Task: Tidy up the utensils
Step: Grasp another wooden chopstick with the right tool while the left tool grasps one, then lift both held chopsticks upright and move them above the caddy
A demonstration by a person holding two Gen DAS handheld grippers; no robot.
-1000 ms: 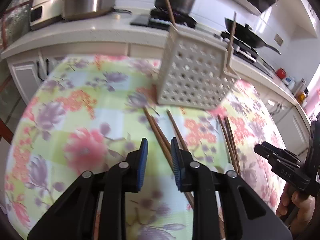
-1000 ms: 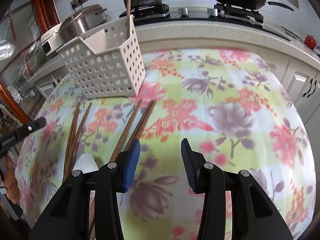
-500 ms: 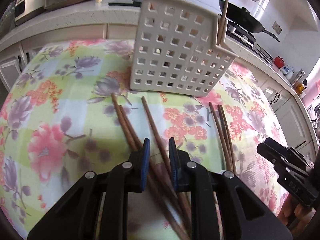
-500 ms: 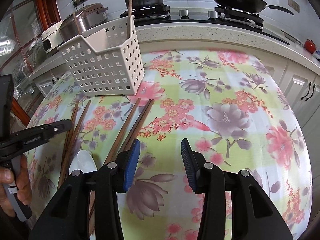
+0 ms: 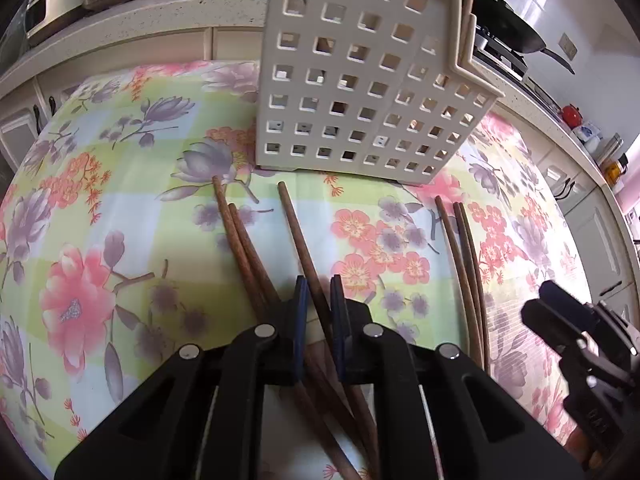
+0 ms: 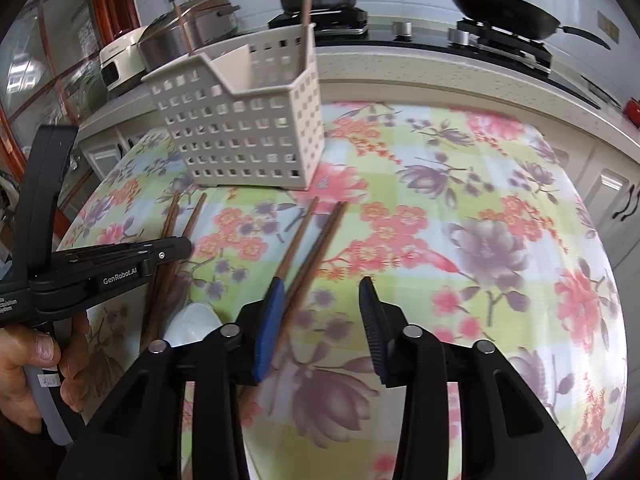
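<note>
The left gripper (image 5: 318, 294) is lowered over a single brown chopstick (image 5: 298, 236) on the flowered tablecloth (image 5: 120, 216). Its blue pads are drawn in on either side of the stick with only slight gaps; whether they already press it cannot be told. The hold sits near the middle of the stick, which would leave the thin end free to be aimed at the basket (image 5: 360, 80).

Two more chopsticks (image 5: 240, 248) lie just to the left, crossing under the gripper, and a further bundle of three (image 5: 464, 248) lies well to the right. The white perforated basket stands upright just beyond the tips and already holds upright sticks, so most of the sorting is judged unfinished.

The right gripper (image 6: 322, 320) hangs above the cloth with jaws wide apart, gripping nothing, beside the right-hand chopsticks. A white spoon (image 6: 192, 320) lies close by.
</note>
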